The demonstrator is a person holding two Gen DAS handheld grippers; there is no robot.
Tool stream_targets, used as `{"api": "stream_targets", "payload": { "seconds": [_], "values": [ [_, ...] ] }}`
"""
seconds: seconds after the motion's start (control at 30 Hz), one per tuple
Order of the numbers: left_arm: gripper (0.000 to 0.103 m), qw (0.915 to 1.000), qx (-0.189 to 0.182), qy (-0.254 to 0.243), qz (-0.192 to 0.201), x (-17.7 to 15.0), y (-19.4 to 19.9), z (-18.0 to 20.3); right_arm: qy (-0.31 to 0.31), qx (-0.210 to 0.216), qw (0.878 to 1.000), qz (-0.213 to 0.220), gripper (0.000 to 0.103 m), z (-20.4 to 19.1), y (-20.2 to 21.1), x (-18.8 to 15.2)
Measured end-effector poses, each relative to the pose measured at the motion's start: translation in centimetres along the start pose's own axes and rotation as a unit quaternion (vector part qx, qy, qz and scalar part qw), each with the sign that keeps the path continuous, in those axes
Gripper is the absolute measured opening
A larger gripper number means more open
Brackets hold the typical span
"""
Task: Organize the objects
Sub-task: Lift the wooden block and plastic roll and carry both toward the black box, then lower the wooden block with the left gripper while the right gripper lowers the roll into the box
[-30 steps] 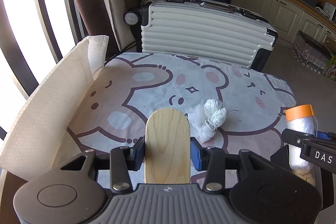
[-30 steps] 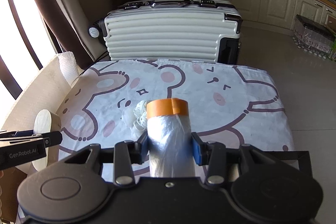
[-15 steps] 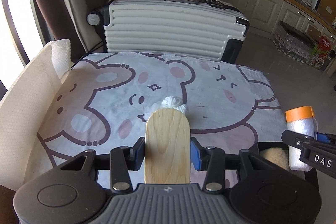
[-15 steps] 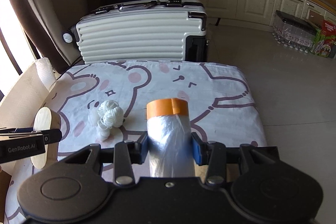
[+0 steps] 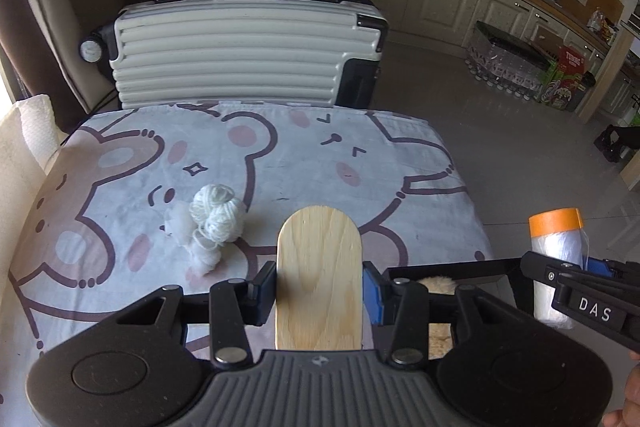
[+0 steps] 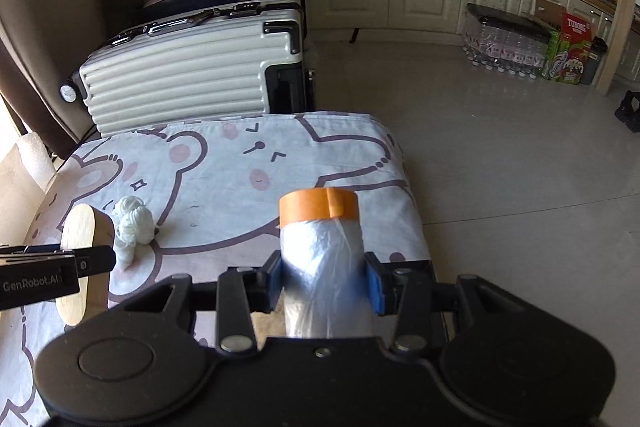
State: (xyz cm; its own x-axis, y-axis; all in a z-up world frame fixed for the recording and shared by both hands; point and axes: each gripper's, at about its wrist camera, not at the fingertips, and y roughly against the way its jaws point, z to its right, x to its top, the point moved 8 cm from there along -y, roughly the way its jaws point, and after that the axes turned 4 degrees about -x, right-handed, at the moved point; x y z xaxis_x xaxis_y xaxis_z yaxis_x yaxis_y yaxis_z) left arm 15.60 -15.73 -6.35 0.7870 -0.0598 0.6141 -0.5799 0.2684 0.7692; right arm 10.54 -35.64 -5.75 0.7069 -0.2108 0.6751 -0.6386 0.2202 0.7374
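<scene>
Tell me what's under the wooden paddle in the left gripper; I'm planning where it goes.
Under the wooden paddle lies the bear-print cloth; right of it, a black tray's rim with something fluffy inside. The spot directly beneath is hidden.

open run of bear-print cloth (image 5: pixel 280 163) from the near edge to the far edge; the only thing lying on it is a white yarn bundle (image 5: pixel 214 217), left of centre. far side closed by a ribbed white suitcase (image 5: pixel 248 51) standing against the table edge. left side walled by a paper sheet (image 5: pixel 24 163). right side drops to bare floor (image 6: pixel 520 167), unobstructed. at the near right corner, a black tray rim (image 5: pixel 448 269) sits just beyond the jaws.
</scene>
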Motion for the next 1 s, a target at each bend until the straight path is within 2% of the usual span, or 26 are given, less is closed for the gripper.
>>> {"api": "stream_targets", "payload": {
  "seconds": [0.27, 0.47, 0.73, 1.0],
  "values": [
    [0.045, 0.9996, -0.024, -0.015, -0.007, -0.2, -1.4, 3.9, -0.013, -0.016, 1.000, -0.005, 0.042, 3.5, -0.2, -0.8],
    [0.045, 0.9992, -0.036, -0.016, -0.011, -0.4, -2.1, 5.5, -0.019, -0.017, 1.000, -0.007, 0.042, 4.8, -0.5, -1.1],
    [0.045, 0.9963, -0.082, 0.014, -0.021, -0.7, -3.2, 7.2, -0.025, -0.013, 0.999, -0.015, 0.042, 6.0, -1.0, -1.6],
    [0.045, 0.9877, -0.139, 0.058, -0.041, -1.4, -5.4, 9.3, -0.031, -0.005, 0.999, -0.040, 0.042, 7.4, -2.4, -2.7]
  ]
}}
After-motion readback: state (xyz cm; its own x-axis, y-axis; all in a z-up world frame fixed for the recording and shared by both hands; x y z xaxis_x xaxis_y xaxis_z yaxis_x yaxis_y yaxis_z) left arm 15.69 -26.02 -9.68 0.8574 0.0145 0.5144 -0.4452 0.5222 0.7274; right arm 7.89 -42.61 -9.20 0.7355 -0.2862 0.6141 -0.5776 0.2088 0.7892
